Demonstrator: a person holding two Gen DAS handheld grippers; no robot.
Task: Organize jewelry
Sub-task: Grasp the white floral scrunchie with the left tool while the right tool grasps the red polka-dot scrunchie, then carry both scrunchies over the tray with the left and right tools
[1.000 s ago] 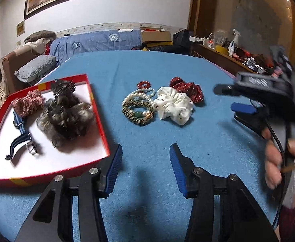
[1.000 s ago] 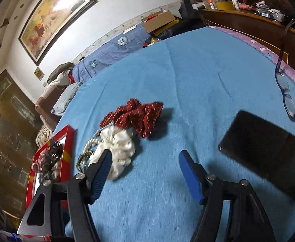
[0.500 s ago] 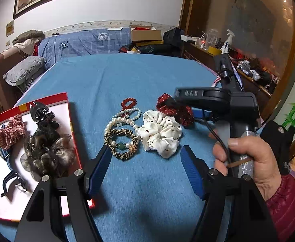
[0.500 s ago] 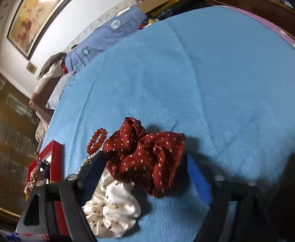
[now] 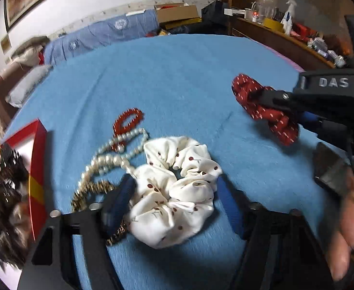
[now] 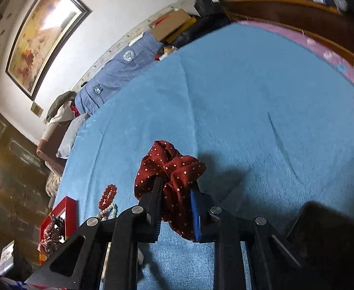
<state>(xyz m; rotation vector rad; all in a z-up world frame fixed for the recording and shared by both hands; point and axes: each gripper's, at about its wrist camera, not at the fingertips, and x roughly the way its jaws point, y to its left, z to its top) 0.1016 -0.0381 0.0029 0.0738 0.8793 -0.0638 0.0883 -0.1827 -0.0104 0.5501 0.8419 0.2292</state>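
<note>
The right gripper (image 6: pixel 177 207) is clamped on the red scrunchie (image 6: pixel 169 169). The left gripper (image 5: pixel 174 200) is spread wide, straddling the white scrunchie (image 5: pixel 174 188) – red box (image 5: pixel 38 169) just left.

White wall (image 6: pixel 119 12), framed painting (image 6: pixel 44 33), blue-covered table (image 5: pixel 177 72), dark wood sideboard (image 5: pixel 280 41), blue-draped sofa (image 5: pixel 99 36).

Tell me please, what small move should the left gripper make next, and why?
Probably close on the white scrunchie. The left gripper is open, with its fingers on either side of that scrunchie on the blue cloth. The right gripper is already shut on the red dotted scrunchie, and the red box lies to the left.
</note>
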